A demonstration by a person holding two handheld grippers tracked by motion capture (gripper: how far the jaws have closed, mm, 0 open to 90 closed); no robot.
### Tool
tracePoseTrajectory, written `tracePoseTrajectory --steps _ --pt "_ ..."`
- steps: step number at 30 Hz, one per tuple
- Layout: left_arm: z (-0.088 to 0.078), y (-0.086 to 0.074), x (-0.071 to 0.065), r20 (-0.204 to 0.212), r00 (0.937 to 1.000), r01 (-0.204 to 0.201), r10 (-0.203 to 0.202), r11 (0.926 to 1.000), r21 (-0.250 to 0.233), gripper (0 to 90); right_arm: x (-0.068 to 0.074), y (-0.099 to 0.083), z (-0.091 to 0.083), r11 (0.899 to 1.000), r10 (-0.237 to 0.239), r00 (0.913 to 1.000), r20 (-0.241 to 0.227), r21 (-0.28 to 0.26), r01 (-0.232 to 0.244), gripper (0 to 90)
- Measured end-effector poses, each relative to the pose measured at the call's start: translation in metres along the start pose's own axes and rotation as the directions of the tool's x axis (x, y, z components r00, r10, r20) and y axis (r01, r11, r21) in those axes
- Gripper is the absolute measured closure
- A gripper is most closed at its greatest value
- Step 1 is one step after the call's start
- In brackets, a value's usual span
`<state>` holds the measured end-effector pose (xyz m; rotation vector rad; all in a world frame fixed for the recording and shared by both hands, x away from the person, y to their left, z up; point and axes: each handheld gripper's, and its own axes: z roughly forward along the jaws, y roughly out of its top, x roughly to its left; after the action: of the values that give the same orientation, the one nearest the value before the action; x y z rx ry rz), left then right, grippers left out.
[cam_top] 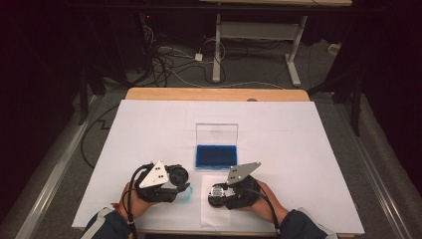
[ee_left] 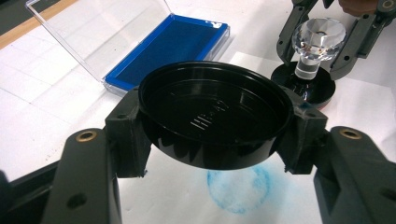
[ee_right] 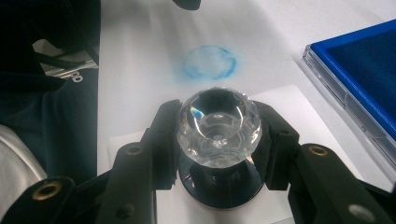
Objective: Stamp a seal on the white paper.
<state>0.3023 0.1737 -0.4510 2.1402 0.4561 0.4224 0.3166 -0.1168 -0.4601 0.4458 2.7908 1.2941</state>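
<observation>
Meanwhile, a crystal-handled stamp (ee_right: 218, 128) stood on a small paper sheet (ee_right: 299, 100) near the table's front edge, the right gripper (ee_right: 218, 140) clamped on its faceted knob. The left gripper (ee_left: 212, 126) pinched the stamp's black cap (ee_left: 212, 116) just above a smudged blue ring (ee_left: 239, 190) on the table cover (cam_top: 149, 129). Toward the table's middle lay an open blue ink pad (cam_top: 216, 156). Judged from here, a tilt or sideways slide could smear the next print, and wet ink could mark the cap.

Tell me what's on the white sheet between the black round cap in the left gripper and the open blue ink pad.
Nothing: in the left gripper view, bare white sheet separates the black round cap from the open blue ink pad.
</observation>
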Motion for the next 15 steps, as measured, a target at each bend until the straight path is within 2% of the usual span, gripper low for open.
tracePoseTrajectory --steps 4,9,15 --pt "0.0 0.0 0.0 0.001 1.0 -0.002 0.002 1.0 0.003 35.9 0.001 0.0001 0.0 1.0 0.011 0.9999 0.005 -0.001 -0.011 57.2" --pt "0.0002 0.0003 -0.0002 0.001 1.0 -0.003 0.003 1.0 0.006 35.9 0.0008 0.0002 -0.0001 1.0 -0.006 1.0 0.006 0.003 0.006 57.2" --pt "0.0003 0.0006 -0.0009 0.003 1.0 -0.005 0.005 1.0 0.008 35.8 0.0005 -0.0001 0.0002 1.0 0.001 1.0 0.004 0.001 -0.001 57.2"
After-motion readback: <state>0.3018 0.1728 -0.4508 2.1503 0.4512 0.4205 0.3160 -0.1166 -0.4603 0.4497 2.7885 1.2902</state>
